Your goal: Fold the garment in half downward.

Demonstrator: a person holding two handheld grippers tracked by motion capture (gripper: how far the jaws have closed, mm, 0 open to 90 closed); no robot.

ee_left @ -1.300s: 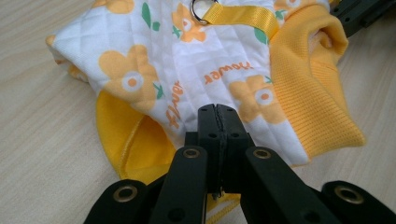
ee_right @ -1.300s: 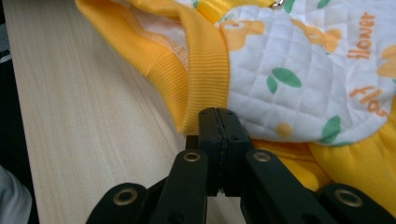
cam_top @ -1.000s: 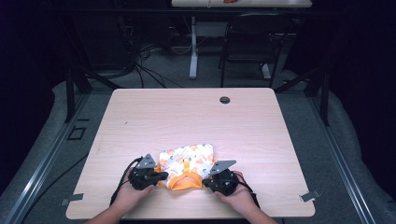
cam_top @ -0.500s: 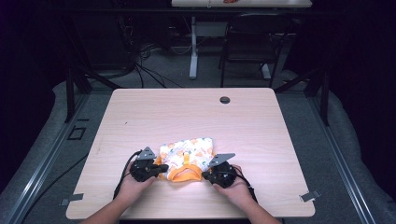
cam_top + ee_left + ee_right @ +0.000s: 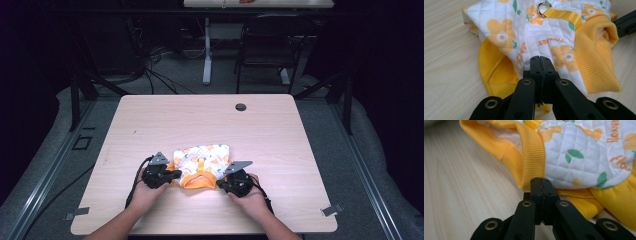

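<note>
Lying rumpled, the quilted floral garment (image 5: 201,164) shows yellow ribbed trim.

A small quilted white garment with orange flower print and yellow ribbed trim (image 5: 201,165) lies on the pale wood-grain table (image 5: 280,145), near its front edge and left of centre. The black left gripper (image 5: 172,175) sits at the garment's left side, the black right gripper (image 5: 223,183) at its right, both touching its near hem. A round dark cable hole (image 5: 241,107) lies behind, near the table's far edge.
</note>
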